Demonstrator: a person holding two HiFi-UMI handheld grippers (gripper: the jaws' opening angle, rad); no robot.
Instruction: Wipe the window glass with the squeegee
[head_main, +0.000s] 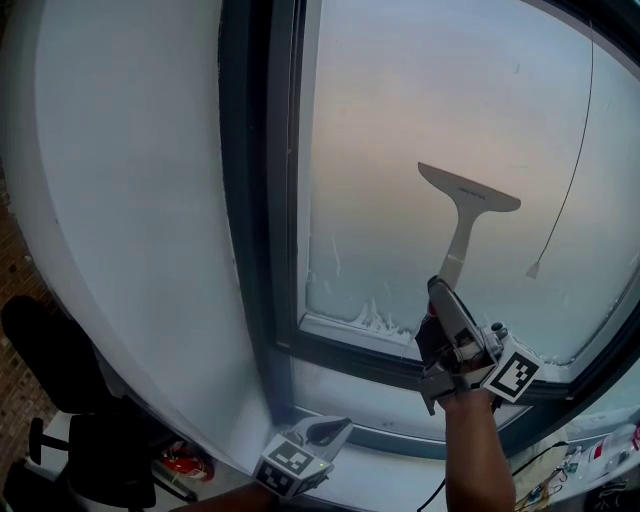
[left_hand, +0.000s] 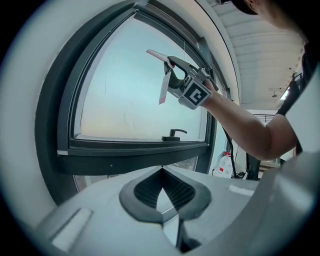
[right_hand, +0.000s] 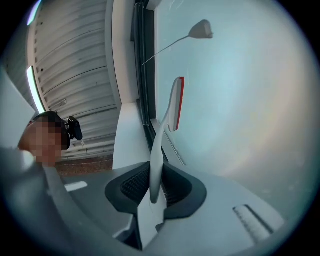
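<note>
A white squeegee lies against the window glass, blade up and tilted, handle pointing down. My right gripper is shut on the handle's lower end, just above the bottom of the window frame. In the right gripper view the handle stands clamped between the pads, and the blade with its red edge rests on the glass. My left gripper hangs low below the sill, shut and holding nothing. In the left gripper view its closed jaws point up at the squeegee and the right gripper.
A thin blind cord with a white pull hangs over the right side of the pane. White streaks line the glass's bottom edge. A dark window handle sits on the lower frame. A black chair stands at lower left.
</note>
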